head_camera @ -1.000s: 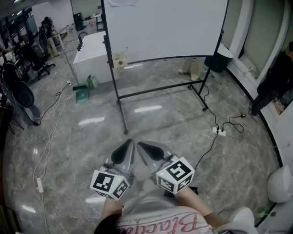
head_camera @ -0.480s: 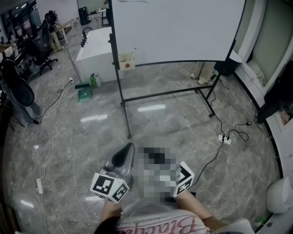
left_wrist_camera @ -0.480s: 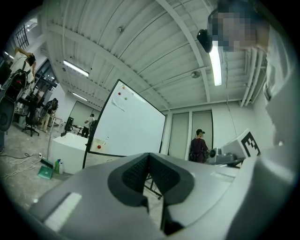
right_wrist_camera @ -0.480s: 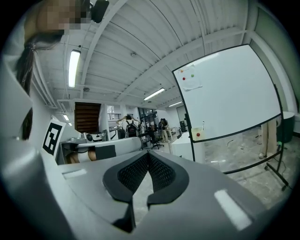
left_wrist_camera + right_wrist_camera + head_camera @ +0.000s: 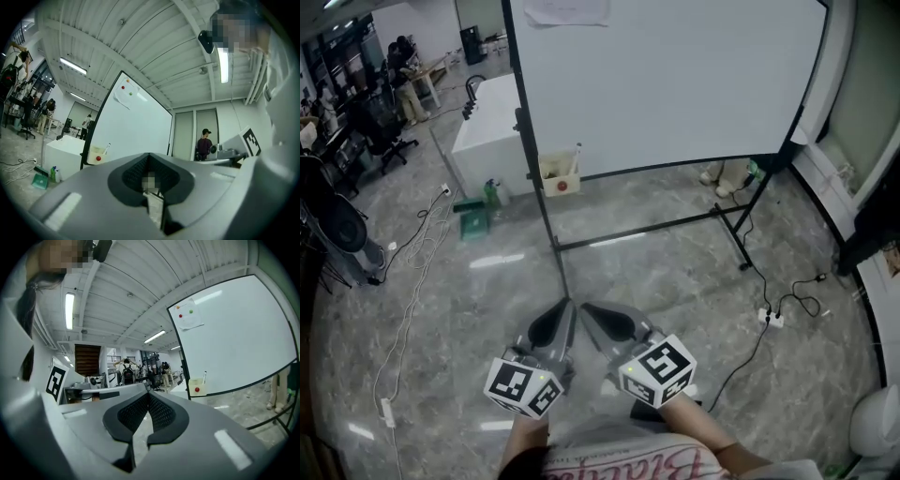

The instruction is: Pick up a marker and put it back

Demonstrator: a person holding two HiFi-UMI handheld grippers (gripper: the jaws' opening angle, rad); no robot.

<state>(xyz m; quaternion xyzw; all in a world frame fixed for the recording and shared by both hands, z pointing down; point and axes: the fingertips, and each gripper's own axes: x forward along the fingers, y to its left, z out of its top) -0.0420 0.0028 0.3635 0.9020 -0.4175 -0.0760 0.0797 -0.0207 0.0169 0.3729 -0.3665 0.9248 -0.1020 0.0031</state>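
Pale, perhaps white, slim marker (image 5: 576,156) leans in cream box (image 5: 548,175); left tool (image 5: 570,303), right tool (image 5: 585,307) closed, empty.

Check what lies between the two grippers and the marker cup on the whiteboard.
In the head view, only bare floor and the whiteboard stand's leg.

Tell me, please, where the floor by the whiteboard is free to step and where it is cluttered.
Free: the marble floor before the whiteboard stand. Crowded: cables along the left, cleaning bottles by the white counter, a power strip at right.
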